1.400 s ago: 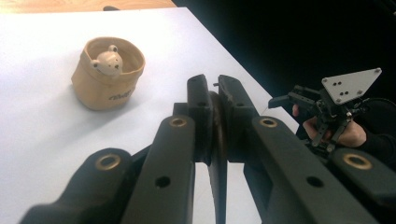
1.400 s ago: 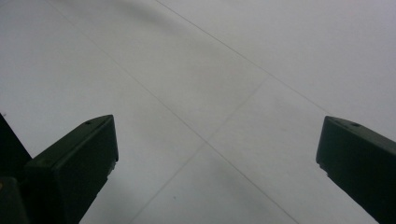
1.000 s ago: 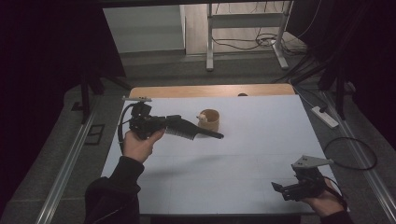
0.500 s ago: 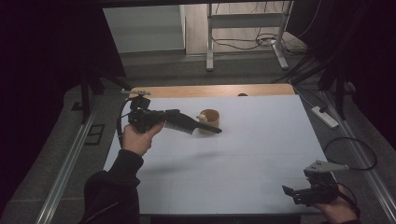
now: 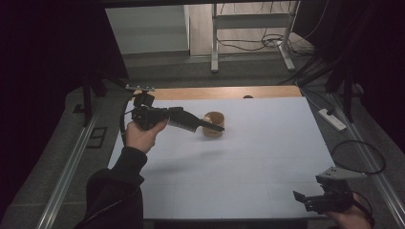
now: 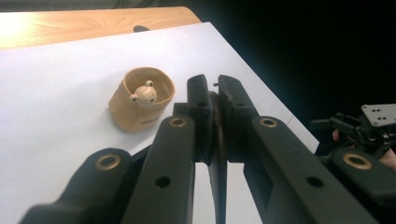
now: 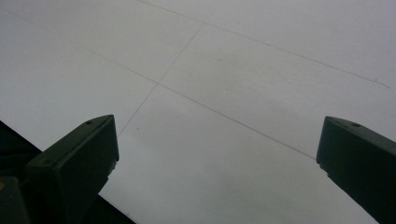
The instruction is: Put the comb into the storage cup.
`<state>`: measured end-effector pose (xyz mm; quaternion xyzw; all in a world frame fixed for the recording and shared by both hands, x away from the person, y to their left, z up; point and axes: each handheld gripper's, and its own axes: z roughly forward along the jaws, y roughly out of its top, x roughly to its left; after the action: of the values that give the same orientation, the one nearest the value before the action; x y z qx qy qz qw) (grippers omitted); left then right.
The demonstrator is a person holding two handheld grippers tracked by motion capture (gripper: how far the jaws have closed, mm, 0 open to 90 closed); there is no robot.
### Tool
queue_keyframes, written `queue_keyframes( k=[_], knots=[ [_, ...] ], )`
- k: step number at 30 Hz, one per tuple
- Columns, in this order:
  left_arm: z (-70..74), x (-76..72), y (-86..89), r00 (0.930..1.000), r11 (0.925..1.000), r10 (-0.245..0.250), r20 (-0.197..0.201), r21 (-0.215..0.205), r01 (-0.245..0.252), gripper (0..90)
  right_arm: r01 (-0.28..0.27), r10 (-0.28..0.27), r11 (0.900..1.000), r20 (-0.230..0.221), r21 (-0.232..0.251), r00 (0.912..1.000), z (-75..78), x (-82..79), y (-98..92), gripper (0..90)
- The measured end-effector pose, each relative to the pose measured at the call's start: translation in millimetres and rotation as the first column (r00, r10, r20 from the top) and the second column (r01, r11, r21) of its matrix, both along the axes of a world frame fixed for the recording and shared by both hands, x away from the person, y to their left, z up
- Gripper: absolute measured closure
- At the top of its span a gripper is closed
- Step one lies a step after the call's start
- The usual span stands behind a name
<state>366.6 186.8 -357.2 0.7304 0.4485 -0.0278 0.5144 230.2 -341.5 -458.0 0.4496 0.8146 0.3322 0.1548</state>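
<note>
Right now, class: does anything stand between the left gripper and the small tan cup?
Nothing visible does. The left gripper, jaws closed, hangs just beside the tan cup, with bare white table around it. The right gripper is far off at the near edge.

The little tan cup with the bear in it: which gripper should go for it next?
Left. The left gripper hangs right by the cup, though its jaws are shut and must open. The right gripper is open but sits far away at the table's near right corner.
</note>
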Motion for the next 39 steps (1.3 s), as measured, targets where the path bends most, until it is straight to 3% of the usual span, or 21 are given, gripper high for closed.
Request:
queue_keyframes(
  k=[19,39],
  knots=[
    [16.1,25.4,-5.9,0.9984,0.9978,0.056,0.008,0.035,-0.056,83.6,-0.003,0.003,1.000,0.003,-0.004,1.0000,0.2,-1.3,-0.2,0.0],
    [9.1,52.4,-10.0,0.9935,0.9913,0.113,-0.013,0.069,-0.112,83.6,-0.012,0.012,1.000,0.001,-0.008,0.9999,0.0,-1.4,0.3,0.0]
  ],
)
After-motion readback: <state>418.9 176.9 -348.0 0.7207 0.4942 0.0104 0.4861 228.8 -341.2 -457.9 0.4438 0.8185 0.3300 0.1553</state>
